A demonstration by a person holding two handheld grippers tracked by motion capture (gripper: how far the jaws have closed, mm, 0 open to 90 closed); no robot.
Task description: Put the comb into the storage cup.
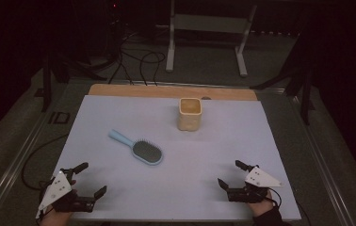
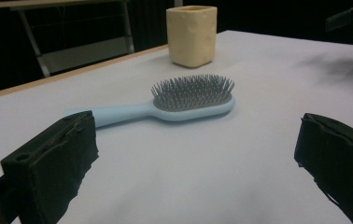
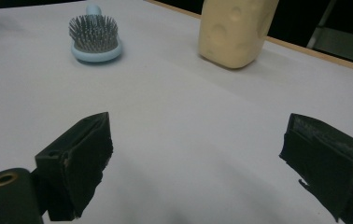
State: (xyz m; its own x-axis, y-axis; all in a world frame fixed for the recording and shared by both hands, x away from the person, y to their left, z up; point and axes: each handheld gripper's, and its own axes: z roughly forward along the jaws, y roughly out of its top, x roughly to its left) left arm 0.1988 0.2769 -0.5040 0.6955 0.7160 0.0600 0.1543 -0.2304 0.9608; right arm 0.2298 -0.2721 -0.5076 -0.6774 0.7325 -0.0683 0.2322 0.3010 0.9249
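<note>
A light blue hairbrush (image 1: 140, 148) lies bristles up on the white table sheet (image 1: 119, 188), left of centre; it also appears in the left gripper view (image 2: 174, 105) and the right gripper view (image 3: 94, 39). A cream square cup (image 1: 189, 113) with cheese-like dimples stands upright at the back centre (image 2: 192, 35) (image 3: 234, 30). My left gripper (image 1: 90, 179) rests at the near left edge, jaws wide open and bare (image 2: 193, 163). My right gripper (image 1: 231, 173) sits at the near right, open too, with nothing between its jaws (image 3: 195, 158).
A wooden table edge (image 1: 166, 91) shows behind the sheet. A grey metal stand (image 1: 206, 28) and black cables (image 1: 138, 61) lie on the floor beyond. The other gripper (image 2: 352, 23) shows far off in the left gripper view.
</note>
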